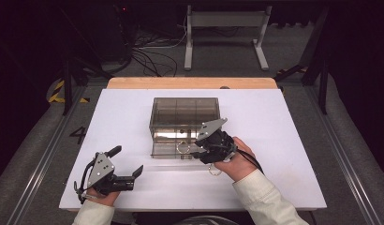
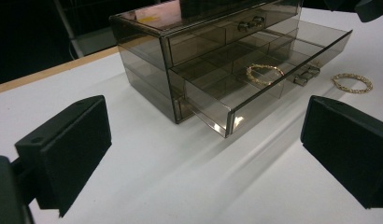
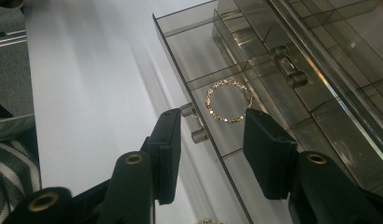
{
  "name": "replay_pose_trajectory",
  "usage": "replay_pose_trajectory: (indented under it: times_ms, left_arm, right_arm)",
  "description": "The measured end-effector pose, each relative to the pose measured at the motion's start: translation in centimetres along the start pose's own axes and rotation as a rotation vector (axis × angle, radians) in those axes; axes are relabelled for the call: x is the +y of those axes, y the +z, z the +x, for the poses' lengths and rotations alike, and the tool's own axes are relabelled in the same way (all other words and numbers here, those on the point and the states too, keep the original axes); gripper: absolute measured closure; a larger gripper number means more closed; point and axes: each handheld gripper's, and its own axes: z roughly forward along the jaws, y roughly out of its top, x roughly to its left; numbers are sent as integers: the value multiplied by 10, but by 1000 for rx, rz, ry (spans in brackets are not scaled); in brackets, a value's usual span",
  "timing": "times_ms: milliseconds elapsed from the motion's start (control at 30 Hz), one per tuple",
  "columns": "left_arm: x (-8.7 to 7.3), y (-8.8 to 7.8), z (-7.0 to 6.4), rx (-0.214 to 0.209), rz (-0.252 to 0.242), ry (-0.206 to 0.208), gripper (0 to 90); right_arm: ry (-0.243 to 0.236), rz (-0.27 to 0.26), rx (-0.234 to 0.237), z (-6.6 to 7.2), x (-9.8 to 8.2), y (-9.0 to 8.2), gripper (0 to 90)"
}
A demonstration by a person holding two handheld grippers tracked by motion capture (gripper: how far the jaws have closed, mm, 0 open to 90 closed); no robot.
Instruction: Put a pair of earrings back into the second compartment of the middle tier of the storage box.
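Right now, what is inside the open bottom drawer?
One gold bracelet lies in a middle compartment of the drawer; the other visible compartments look empty. Its rear stays hidden inside the organizer.

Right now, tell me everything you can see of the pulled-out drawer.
The drawer is smoky, see-through plastic, the lower of two in its organizer box, and it stands pulled out toward the person. Dividers split it into compartments; one holds a gold bracelet. A small clear handle sits on its front. Nothing grips it.
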Motion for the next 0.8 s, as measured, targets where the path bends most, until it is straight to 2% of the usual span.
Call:
replay_pose_trajectory:
  times_ms: [167, 300, 367, 800]
  left_arm:
    - [0, 0, 0, 0, 0, 0, 26]
    - [0, 0, 0, -1, 0, 1, 27]
    - [0, 0, 0, -2, 1, 2, 27]
    - [0, -1, 1, -2, -5, 0, 27]
  right_arm:
    - [12, -6, -2, 0, -6, -5, 574]
    - [33, -34, 15, -4, -13, -10, 575]
    - [27, -24, 4, -5, -14, -12, 578]
    - [33, -7, 7, -4, -20, -14, 586]
